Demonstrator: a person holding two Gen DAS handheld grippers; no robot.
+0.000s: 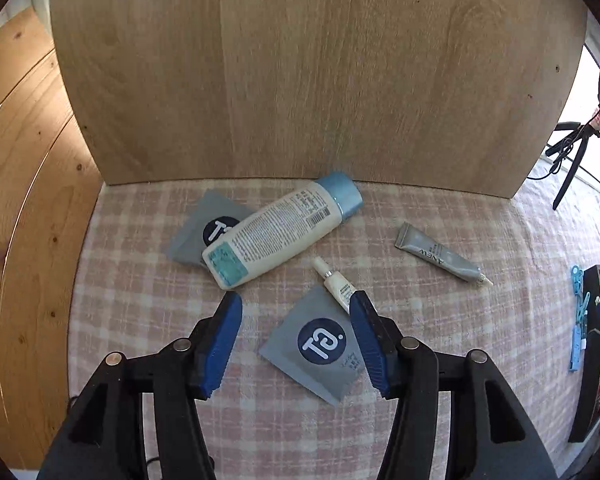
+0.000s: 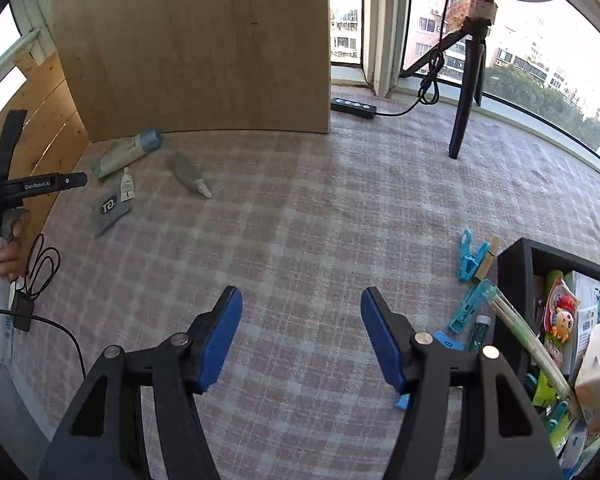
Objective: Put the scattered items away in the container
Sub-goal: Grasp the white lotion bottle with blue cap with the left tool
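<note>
While crammed, black container (image 2: 510, 276) unlidded

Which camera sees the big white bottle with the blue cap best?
The left wrist view: the bottle lies close and large, its label print visible. In the right wrist view the same bottle is small and far off by the wooden board, partly in shadow.

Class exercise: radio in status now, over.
Left gripper open above grey sachet. Right gripper open, empty. Black container at right. Small tube overlaps sachet.
</note>
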